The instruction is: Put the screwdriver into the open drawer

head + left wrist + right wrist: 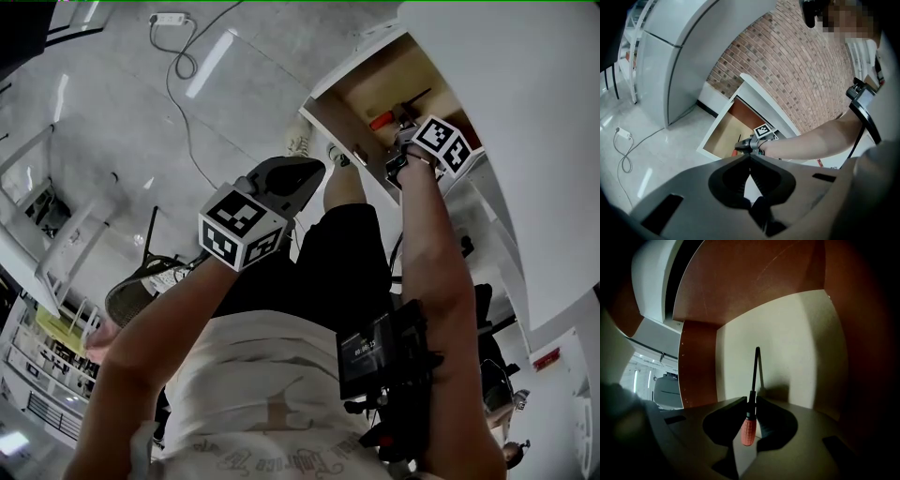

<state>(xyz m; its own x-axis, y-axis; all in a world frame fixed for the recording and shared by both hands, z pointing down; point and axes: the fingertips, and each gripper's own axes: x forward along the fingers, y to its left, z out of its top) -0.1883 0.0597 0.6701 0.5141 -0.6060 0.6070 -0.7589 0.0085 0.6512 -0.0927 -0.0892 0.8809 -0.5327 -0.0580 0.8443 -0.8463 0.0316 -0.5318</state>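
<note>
Slim black-shafted, orange-handled screwdriver (pixel 751 404) tight between jaws of right tool (pixel 751 398); left tool (pixel 750 157) together, empty.

This is looking like an indoor workroom or studio rather than a home. A glossy pale floor (pixel 103 112) is reflecting long ceiling lights, and a white power strip (pixel 170 18) is lying on it with its cable (pixel 178 89) trailing loose. A brick wall (pixel 801 70) is standing behind a white cabinet (pixel 754 96) whose drawer (pixel 721 138) is hanging open. White racks (pixel 56 234) and stocked shelving (pixel 42 366) are standing along one edge of the floor.
</note>
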